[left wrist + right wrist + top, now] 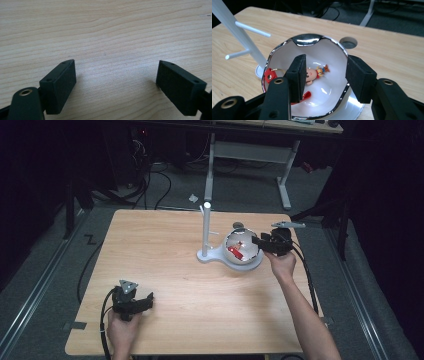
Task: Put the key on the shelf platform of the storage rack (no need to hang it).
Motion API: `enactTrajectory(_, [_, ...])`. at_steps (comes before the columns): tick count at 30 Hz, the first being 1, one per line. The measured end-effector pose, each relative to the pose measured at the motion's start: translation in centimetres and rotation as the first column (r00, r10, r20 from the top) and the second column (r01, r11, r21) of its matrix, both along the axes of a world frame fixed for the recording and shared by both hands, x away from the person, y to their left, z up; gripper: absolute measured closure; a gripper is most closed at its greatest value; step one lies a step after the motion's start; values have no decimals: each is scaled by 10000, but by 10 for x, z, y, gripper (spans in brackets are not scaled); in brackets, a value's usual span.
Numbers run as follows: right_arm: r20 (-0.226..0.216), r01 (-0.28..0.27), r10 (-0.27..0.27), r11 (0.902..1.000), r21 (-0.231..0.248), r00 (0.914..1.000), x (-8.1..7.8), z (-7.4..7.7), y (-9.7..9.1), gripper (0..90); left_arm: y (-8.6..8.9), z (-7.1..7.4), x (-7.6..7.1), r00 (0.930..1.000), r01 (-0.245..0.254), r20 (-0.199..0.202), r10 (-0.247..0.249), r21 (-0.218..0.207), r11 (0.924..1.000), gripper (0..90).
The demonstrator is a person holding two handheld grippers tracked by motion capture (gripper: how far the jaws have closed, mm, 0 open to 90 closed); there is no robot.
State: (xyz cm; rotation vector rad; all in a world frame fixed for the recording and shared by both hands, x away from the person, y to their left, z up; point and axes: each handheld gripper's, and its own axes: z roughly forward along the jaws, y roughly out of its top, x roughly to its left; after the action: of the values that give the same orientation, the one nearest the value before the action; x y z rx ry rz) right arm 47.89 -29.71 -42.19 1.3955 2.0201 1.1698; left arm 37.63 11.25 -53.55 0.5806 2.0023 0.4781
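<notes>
A wooden table (190,285) is seen from above. A white stand (206,232) with an upright post is set on it towards the far right, and a shiny bowl (332,47) is seated on the stand's base. A small toy figure (313,74) with red parts is lying inside the bowl. The right gripper (325,75) is held over the bowl's rim, jaws partly apart, nothing clamped. The left gripper (116,82) is rested near the front left edge, jaws spread wide and empty.
</notes>
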Motion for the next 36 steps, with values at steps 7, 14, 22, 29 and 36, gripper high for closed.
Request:
enactTrajectory(7, [242,73,-75,9999,107,9997,-13,6,-11,537,0,0,0,10000,3,-1,-3,-7,10000,166])
enactTrajectory(14, [364,38,-40,10000,51,9993,-27,19,-24,537,0,0,0,10000,1,-9,-1,62,10000,165])
enactTrajectory(22, [541,49,-56,9999,122,9985,-44,33,-35,536,0,0,0,10000,-5,-10,5,58,10000,165])
enactTrajectory(29, [460,-1,-36,9968,802,9989,-56,37,-45,519,0,0,0,10000,47,-12,-47,75,10000,162])
enactTrajectory(36, [503,130,-172,9965,825,9986,-69,40,-56,503,0,-1,0,10000,47,3,-47,119,9999,167])
